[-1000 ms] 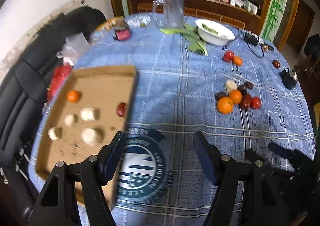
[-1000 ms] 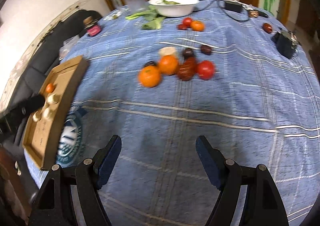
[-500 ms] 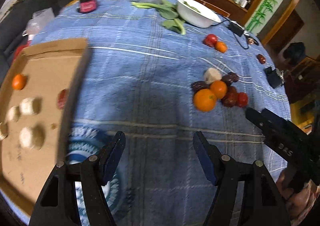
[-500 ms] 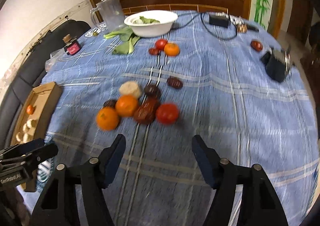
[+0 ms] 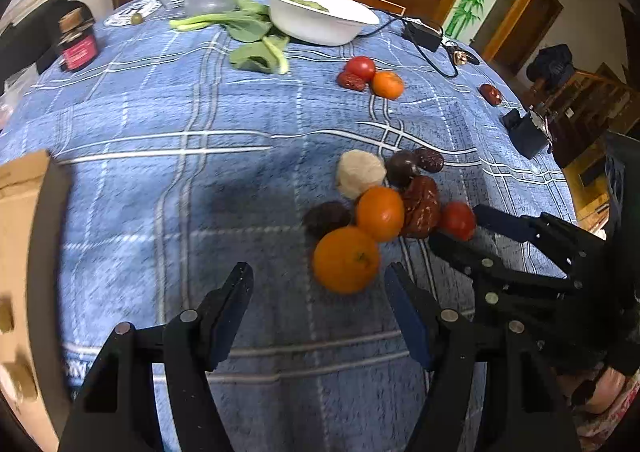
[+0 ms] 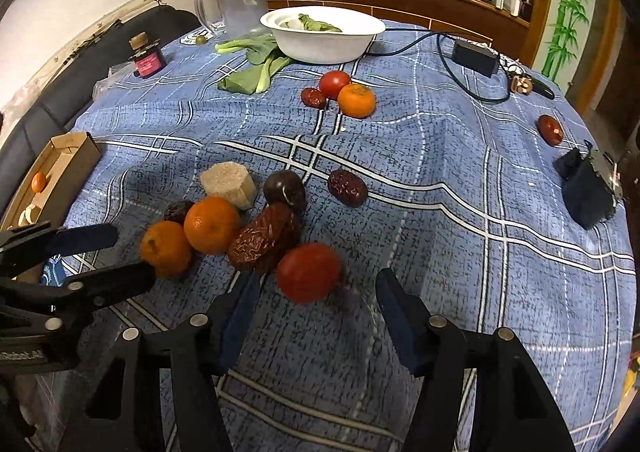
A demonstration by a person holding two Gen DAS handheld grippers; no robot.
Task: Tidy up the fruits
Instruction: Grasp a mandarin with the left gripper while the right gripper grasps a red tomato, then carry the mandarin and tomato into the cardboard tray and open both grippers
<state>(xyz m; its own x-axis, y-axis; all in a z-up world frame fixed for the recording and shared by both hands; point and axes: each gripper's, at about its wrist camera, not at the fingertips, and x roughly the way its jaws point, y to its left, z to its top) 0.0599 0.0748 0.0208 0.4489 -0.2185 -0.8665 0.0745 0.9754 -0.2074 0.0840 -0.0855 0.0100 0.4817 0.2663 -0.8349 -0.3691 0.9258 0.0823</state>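
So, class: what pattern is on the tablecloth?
The tablecloth is blue with white plaid lines, clearest in the right wrist view.

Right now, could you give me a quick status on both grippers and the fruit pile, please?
Left gripper closing, nearest orange just ahead, not gripped. Right gripper closing round the tomato, pads not yet touching. Wrinkled red date crowds the tomato.

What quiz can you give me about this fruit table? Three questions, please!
1. True or false: the white bowl is empty.
2. Which fruit lies just ahead of the left tongs? A) big orange B) banana C) grape
3. How many fruits make up the little fruit cluster in front of the bowl?

Key: 1. False, greens lie in it. 2. A. 3. Three.
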